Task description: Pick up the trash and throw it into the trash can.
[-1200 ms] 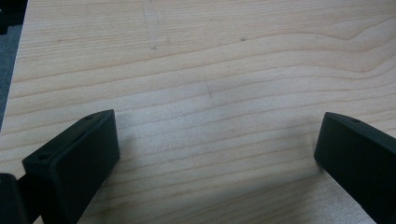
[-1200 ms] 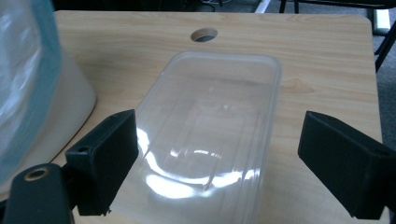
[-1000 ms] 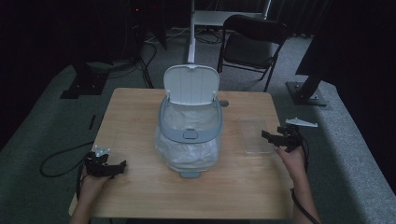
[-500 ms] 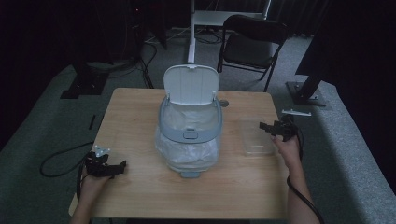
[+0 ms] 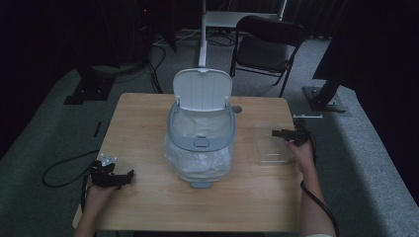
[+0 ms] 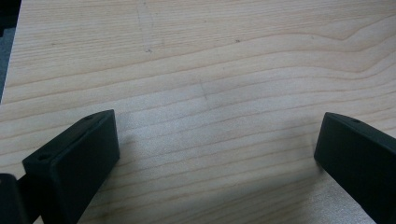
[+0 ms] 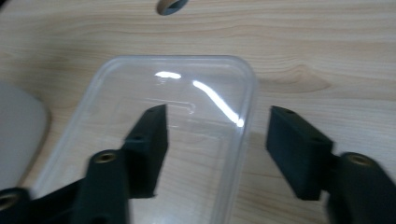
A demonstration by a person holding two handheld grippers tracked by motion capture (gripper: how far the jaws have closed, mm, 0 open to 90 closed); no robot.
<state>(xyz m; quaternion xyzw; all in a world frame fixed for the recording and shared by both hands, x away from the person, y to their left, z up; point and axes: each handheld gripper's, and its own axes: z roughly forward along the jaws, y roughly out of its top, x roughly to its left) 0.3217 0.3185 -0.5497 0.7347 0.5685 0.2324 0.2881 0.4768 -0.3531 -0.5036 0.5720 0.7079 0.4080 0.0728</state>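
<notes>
A clear plastic container lies on the right part of the wooden table. My right gripper is over its far right edge. In the right gripper view the container has its right wall between the jaws: one jaw is inside the container and the other outside. The right gripper has just been closing, but its pads stand clear of the wall, so it is open. My left gripper rests near the front left corner. In its own view the left gripper is wide open over bare wood.
A grey and white bin lined with a clear bag stands mid-table with its lid raised. A round hole in the tabletop lies behind the container. A black chair and a white pole stand beyond the table.
My right gripper has moved left and down to the clear container, and its jaws have narrowed around the container's wall. The left gripper has stayed where it was.
</notes>
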